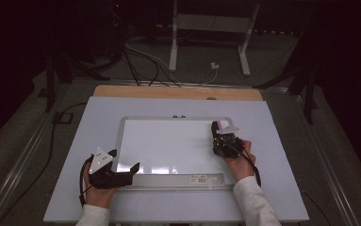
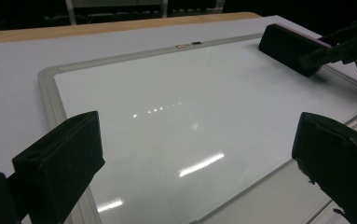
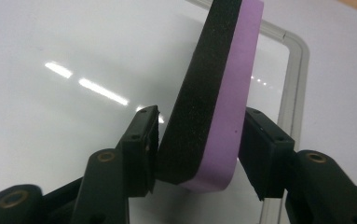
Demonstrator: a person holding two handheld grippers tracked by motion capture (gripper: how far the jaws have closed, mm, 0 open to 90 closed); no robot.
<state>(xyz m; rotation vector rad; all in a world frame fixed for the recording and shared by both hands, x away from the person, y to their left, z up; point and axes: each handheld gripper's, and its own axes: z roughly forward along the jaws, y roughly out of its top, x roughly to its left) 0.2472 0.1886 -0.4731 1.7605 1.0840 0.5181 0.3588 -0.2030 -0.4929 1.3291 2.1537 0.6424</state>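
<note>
1. The right tool (image 1: 217, 128) clamps a purple-and-black eraser (image 3: 213, 93), pressed on the whiteboard (image 1: 168, 146) near its 2 o'clock corner.
2. The left tool (image 1: 124, 162), jaws spread wide, hovers at the whiteboard's 7 o'clock corner on the tabletop (image 1: 88, 122).

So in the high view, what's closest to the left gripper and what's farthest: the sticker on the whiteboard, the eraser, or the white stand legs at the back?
From the left gripper:
1. The sticker, on the whiteboard's bottom frame, right of the gripper.
2. The eraser, held by the right gripper at the board's top right corner.
3. The white stand legs, on the floor beyond the table.
</note>
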